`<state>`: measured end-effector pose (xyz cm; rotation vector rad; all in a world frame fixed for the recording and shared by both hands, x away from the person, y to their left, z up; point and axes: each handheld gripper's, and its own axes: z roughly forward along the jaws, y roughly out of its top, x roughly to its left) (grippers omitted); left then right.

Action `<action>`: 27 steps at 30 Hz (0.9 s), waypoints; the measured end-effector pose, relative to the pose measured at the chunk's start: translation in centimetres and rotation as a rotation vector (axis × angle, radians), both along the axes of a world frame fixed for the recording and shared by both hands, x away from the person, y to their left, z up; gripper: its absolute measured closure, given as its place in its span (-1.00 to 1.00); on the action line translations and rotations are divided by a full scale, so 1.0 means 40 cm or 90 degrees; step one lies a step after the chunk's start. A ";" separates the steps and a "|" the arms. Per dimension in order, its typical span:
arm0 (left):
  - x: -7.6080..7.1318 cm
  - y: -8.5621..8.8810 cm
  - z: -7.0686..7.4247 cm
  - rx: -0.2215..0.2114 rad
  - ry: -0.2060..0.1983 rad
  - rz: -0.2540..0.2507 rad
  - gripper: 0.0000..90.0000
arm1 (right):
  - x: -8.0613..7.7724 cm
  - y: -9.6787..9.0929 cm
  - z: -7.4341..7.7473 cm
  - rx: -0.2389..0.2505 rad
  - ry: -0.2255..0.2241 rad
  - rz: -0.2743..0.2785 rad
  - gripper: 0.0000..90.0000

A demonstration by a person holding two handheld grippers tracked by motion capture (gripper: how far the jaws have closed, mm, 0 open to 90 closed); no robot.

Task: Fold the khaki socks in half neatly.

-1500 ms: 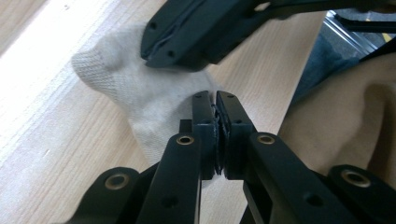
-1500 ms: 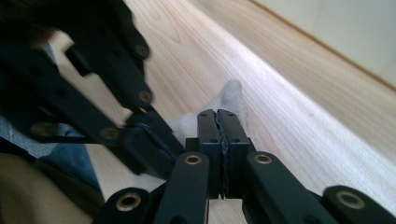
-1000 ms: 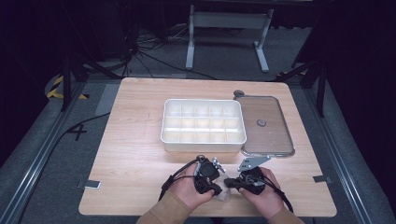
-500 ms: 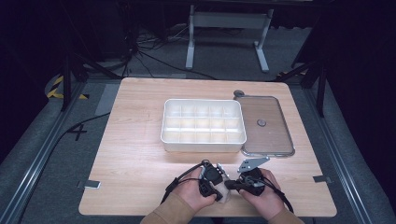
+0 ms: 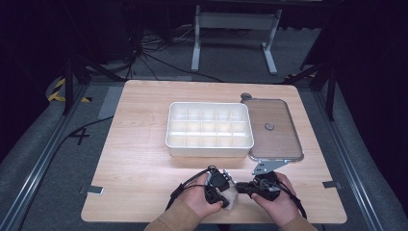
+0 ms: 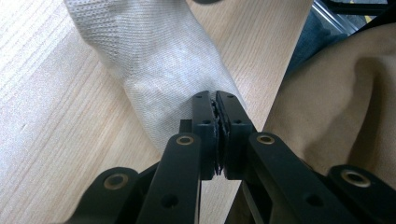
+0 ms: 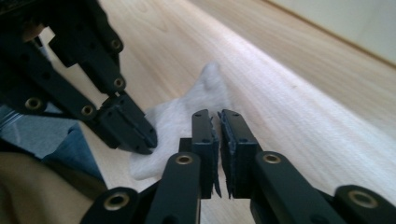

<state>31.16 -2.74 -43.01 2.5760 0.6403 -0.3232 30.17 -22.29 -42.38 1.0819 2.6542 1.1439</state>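
A white knitted cloth (image 6: 154, 60) lies bunched on the wooden table near its front edge; it is also visible between the two hands (image 5: 231, 196) and as a flat white patch (image 7: 187, 116). My left gripper (image 6: 216, 95) is shut with its tips pinching the cloth's near end, and it points back toward the person's tan sleeve (image 6: 336, 93). From the other side, the left gripper (image 7: 140, 140) presses onto the cloth's edge. My right gripper (image 7: 218, 114) hovers just over the cloth with its jaws together and nothing visibly between them. Both grippers (image 5: 224, 198) (image 5: 241, 187) meet at the cloth.
A white compartment tray (image 5: 209, 146) stands mid-table. Its clear lid (image 5: 284, 139) with a round knob lies flat to the right. A small round object (image 5: 246, 96) sits behind the lid. The table's front edge (image 5: 144, 219) is close behind the hands.
Both hands and grippers have drifted slightly toward the front edge with the cloth. The jaws look the same.
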 end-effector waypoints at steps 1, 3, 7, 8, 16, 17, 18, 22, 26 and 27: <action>-0.001 0.000 0.001 0.002 -0.001 -0.001 0.92 | 0.001 0.001 0.001 -0.007 -0.007 0.000 0.84; -0.001 0.000 0.001 0.003 0.000 0.000 0.92 | -0.001 0.006 0.001 -0.005 -0.002 -0.001 0.75; -0.002 0.000 0.001 0.002 0.002 0.003 0.92 | -0.007 0.018 -0.001 0.001 -0.021 -0.026 0.40; -0.002 0.000 0.000 0.003 0.002 0.003 0.92 | -0.007 0.022 -0.004 -0.003 -0.024 -0.030 0.37; -0.005 0.000 0.000 0.008 0.005 0.001 0.91 | 0.004 0.027 -0.023 0.010 0.016 -0.050 0.22; -0.006 0.000 0.000 0.008 0.005 0.001 0.91 | 0.006 0.027 -0.028 0.010 0.028 -0.056 0.19; -0.006 -0.001 0.000 0.009 0.004 0.000 0.91 | 0.007 0.027 -0.032 0.011 0.036 -0.061 0.16; -0.006 0.000 0.000 0.010 0.004 -0.001 0.91 | 0.013 0.026 -0.046 0.007 0.064 -0.071 0.10; -0.006 0.000 -0.001 0.010 0.004 0.001 0.91 | 0.016 0.026 -0.050 0.016 0.078 -0.072 0.10; -0.007 0.001 0.000 0.011 0.006 0.003 0.91 | 0.017 0.026 -0.052 0.015 0.079 -0.072 0.10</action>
